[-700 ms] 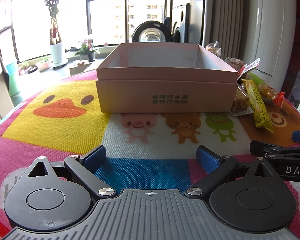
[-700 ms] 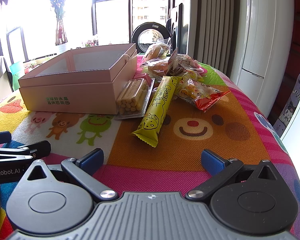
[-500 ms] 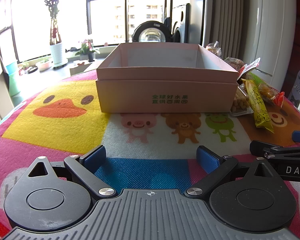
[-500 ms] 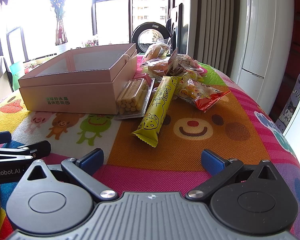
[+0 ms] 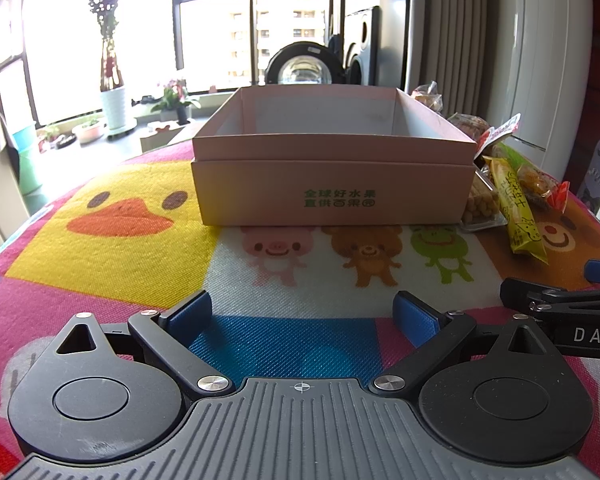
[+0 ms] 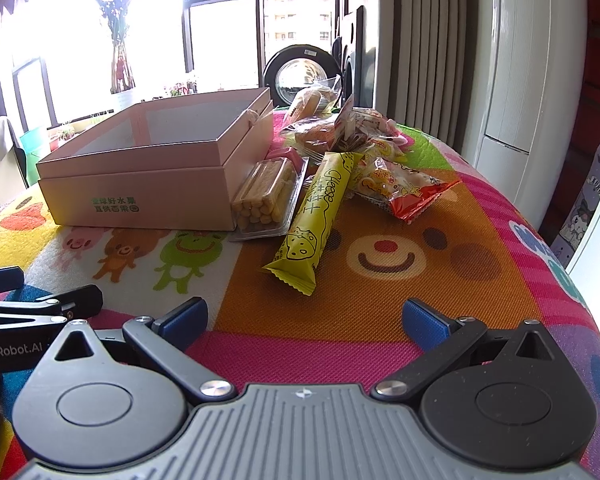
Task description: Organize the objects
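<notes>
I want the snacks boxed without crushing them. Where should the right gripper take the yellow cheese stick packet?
Probably across its narrow width near the middle, coming from above with the right gripper. The yellow cheese stick packet lies flat and long, near end free, while its far end runs into the snack pile.

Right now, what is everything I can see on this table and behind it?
box: 1, pink, open and looks empty, on the mat's left part
biscuit tray: 1, clear with tan sticks, against the box's right side
cheese bar: 1, yellow wrapper, right of the tray
red snack bag: 1, red and clear, right of the bar
other snacks: a pile, number unclear, behind the bar
mat: 1, multicoloured with cartoon animals, covers the table
vase: 1, pale, with tall branches, at the window
washer: 1, dark round door, behind the box
left gripper: black, blue pads, open
right gripper: black, blue pads, open
</notes>
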The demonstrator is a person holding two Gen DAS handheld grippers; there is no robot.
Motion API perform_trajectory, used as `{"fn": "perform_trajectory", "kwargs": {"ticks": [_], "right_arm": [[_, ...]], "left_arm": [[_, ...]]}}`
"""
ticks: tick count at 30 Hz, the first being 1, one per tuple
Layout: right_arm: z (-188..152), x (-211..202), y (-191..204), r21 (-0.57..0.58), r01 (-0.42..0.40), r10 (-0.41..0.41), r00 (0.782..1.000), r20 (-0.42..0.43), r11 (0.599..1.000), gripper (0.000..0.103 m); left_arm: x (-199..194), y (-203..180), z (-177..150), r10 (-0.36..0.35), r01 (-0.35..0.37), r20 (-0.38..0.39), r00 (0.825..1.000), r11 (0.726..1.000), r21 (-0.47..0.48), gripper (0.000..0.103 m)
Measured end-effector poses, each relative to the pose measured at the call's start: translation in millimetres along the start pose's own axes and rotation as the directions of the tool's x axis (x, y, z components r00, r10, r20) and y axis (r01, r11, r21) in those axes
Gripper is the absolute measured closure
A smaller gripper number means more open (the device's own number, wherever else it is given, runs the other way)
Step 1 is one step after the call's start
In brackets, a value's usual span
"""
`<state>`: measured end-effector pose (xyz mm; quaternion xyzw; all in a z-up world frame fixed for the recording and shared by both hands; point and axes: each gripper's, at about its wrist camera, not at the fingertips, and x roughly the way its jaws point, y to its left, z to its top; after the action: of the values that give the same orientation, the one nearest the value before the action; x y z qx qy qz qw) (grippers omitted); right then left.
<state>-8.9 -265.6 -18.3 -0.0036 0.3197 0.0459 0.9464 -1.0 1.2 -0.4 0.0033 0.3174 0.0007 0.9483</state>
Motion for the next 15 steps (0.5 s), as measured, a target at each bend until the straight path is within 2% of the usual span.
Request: {"fn": "perform_trajectory", "kwargs": {"ticks": [6,15], "right_arm": [[6.5,1.9,-1.7,-0.006,-0.015,0.015,0.999,-0.045,1.0,0.0],[7.4,0.9,0.0,-0.023,-0.016,0.015,0.998,-0.061,1.0,0.0]], "left_arm": [[0.0,-0.3,0.0,0.0,0.0,0.0,1.0,1.0,0.0,0.003],[-0.9,0.0,-0.2,0.001,-0.001,0.0,1.0,1.0,0.001,0.003]]}}
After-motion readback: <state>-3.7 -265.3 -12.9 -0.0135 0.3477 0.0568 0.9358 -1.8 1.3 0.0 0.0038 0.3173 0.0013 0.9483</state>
